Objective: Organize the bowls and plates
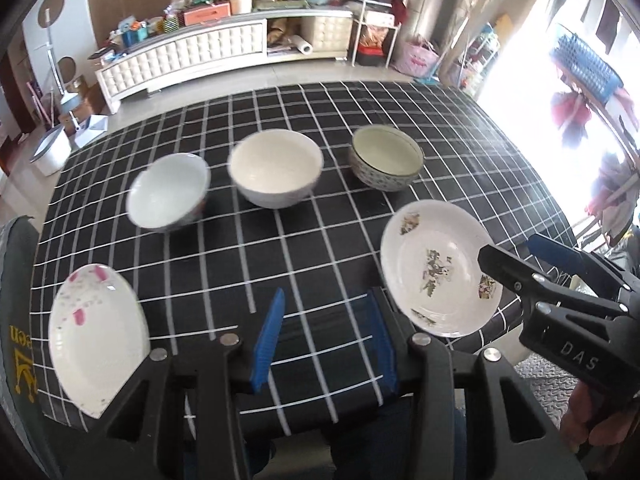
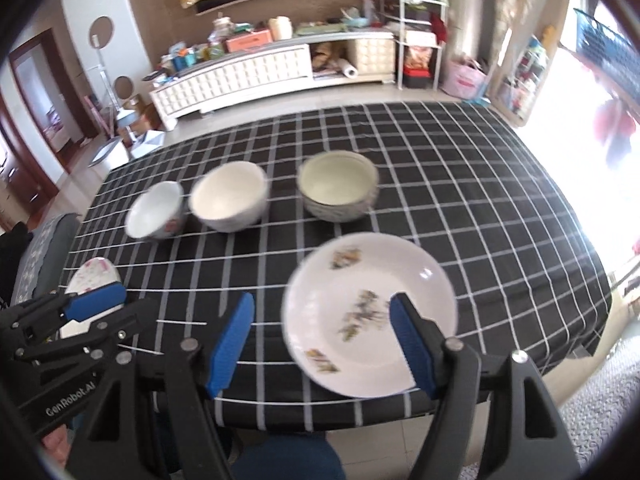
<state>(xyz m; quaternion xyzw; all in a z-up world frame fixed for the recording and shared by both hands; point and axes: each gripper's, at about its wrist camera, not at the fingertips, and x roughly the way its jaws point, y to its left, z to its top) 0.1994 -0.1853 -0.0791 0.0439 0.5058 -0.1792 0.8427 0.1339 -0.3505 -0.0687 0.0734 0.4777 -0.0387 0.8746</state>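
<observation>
Bowls, three in a row: pale blue bowl point(image 1: 168, 192), white bowl point(image 1: 275, 167), patterned bowl point(image 1: 386, 157), on checked tablecloth point(image 1: 320, 240). Nearer, pink-flecked plate point(image 1: 98, 338) at left edge, flowered plate point(image 1: 440, 268) at right. Left gripper point(image 1: 326, 344) and right gripper point(image 2: 326, 344) both spread wide, grasping nothing, just above the near edge.

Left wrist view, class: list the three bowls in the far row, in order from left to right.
Pale blue bowl → plain white bowl → patterned bowl with the dark rim.
</observation>
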